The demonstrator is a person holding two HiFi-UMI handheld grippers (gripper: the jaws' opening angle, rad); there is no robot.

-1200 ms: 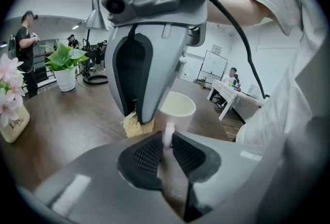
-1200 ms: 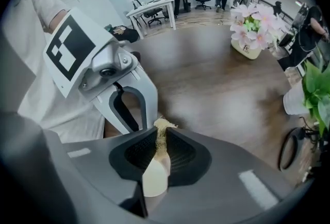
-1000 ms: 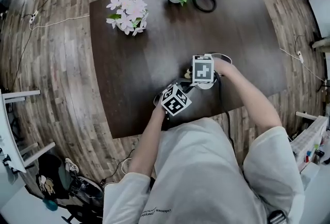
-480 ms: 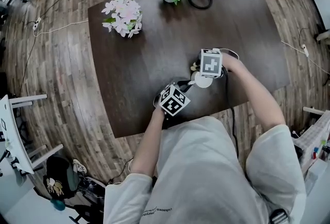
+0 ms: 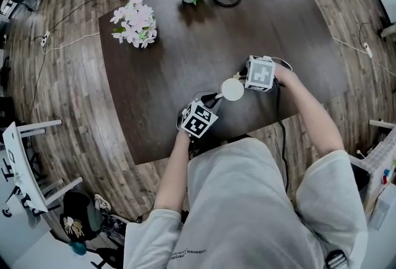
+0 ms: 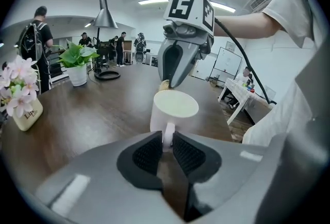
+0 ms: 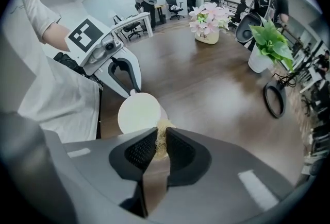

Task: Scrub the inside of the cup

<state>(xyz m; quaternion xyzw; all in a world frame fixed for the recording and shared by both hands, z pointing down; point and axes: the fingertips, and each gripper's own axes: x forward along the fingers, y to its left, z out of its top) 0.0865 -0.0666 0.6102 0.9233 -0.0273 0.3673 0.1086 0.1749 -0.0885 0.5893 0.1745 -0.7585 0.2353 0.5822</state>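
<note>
My left gripper (image 6: 164, 143) is clamped on the thin handle of the white ceramic cup (image 6: 174, 108), which sits at the centre of the left gripper view, mouth open toward the other tool. My right gripper (image 7: 161, 141) is pinching a tan fibrous scrub pad (image 7: 163, 130), which sits just beside the rim at the lower right of the cup's mouth, not yet inside it. I can't tell whether the cup's base touches the dark brown wooden table (image 5: 185, 45).

My worry is the handle grip: a sideways push from the pad could swivel the cup. Only a tuft of the pad is held, so dragging against the wall might pull it free.
</note>
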